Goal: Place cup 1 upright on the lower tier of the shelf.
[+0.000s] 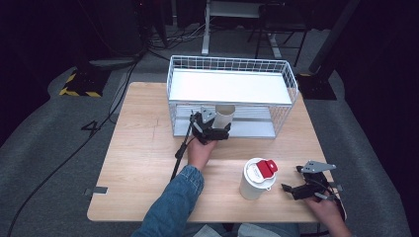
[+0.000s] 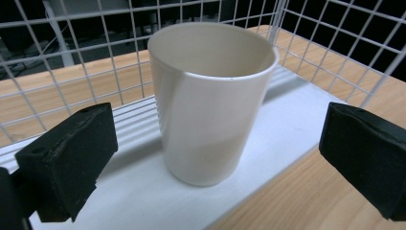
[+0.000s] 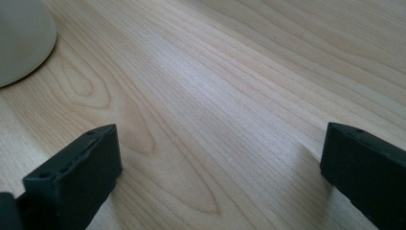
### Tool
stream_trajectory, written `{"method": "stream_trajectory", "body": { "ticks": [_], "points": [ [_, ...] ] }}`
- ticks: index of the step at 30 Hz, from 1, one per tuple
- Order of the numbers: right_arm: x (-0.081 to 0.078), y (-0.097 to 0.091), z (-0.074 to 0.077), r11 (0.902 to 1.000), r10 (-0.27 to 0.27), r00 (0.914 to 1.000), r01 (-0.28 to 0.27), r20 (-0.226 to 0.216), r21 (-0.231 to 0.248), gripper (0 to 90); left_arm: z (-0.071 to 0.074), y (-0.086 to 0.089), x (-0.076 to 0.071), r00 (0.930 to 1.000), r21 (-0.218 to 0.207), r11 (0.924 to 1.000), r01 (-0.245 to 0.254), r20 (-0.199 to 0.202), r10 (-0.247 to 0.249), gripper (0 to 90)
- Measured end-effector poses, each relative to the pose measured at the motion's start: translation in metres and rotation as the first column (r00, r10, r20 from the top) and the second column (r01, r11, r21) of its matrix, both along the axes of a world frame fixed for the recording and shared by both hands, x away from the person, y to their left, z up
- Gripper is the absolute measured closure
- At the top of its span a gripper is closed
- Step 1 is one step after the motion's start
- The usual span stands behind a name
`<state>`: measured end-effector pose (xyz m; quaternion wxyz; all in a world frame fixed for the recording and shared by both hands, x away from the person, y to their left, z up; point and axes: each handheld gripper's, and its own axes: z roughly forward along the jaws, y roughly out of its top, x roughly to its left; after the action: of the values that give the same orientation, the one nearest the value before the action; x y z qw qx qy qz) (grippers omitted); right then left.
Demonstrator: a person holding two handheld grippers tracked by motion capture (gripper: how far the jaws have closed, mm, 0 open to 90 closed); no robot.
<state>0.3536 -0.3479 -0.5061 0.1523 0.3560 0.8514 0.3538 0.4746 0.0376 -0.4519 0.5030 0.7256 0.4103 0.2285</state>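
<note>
Upright, cup [image 2: 210, 100] between parted fingers [image 2: 67, 158]

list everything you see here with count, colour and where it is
open cup: 1, cream white, upright on the lower shelf of the wire rack, between the left gripper's open jaws, untouched
lidded cup: 1, white with a red flap on its lid, upright on the table's near right part
wire rack: 1, white, two shelves, at the far middle of the table
table: 1, light wood, on grey carpet
left gripper: 1, black, jaws open, at the rack's front, facing the open cup
right gripper: 1, black with a grey plate, jaws open, low over the table right of the lidded cup
sleeve: 1, blue denim, on the left forearm
</note>
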Motion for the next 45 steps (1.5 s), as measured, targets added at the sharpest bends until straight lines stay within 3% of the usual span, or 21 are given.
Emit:
{"method": "stream_trajectory", "body": {
  "ticks": [4, 9, 18, 28, 36, 45],
  "points": [
    [0.0, 0.0, 0.0, 1.0, 0.0, 1.0, 0.0, 0.001, -0.002, 0.5, 0.007, 0.009, -0.01, 1.0, -0.014, 0.9999, 0.006, -0.003, -0.006, 0.1],
    [0.0, 0.0, 0.0, 1.0, 0.0, 1.0, 0.0, 0.001, 0.0, 0.5, 0.016, 0.023, -0.021, 1.0, 0.016, 0.9999, 0.005, 0.002, -0.005, 0.2],
    [0.0, 0.0, 0.0, 1.0, 0.0, 1.0, 0.0, 0.0, 0.0, 0.5, 0.026, 0.04, -0.04, 0.9996, 0.012, 0.9997, 0.023, -0.016, -0.023, 1.7],
    [0.0, 0.0, 0.0, 1.0, 0.0, 1.0, 0.0, 0.0, 0.0, 0.5, 0.038, 0.07, -0.065, 0.9993, 0.019, 0.9992, 0.036, -0.006, -0.036, 1.8],
    [0.0, 0.0, 0.0, 1.0, -0.003, 1.0, 0.003, -0.001, 0.0, 0.3, 0.043, 0.09, -0.085, 0.9996, 0.044, 0.9986, 0.029, -0.003, -0.029, 1.4],
    [0.0, 0.001, 0.0, 1.0, -0.003, 1.0, 0.003, -0.002, 0.0, 0.3, 0.041, 0.111, -0.107, 0.9994, 0.054, 0.9985, 0.013, -0.032, -0.012, 1.4]
  ]
}}
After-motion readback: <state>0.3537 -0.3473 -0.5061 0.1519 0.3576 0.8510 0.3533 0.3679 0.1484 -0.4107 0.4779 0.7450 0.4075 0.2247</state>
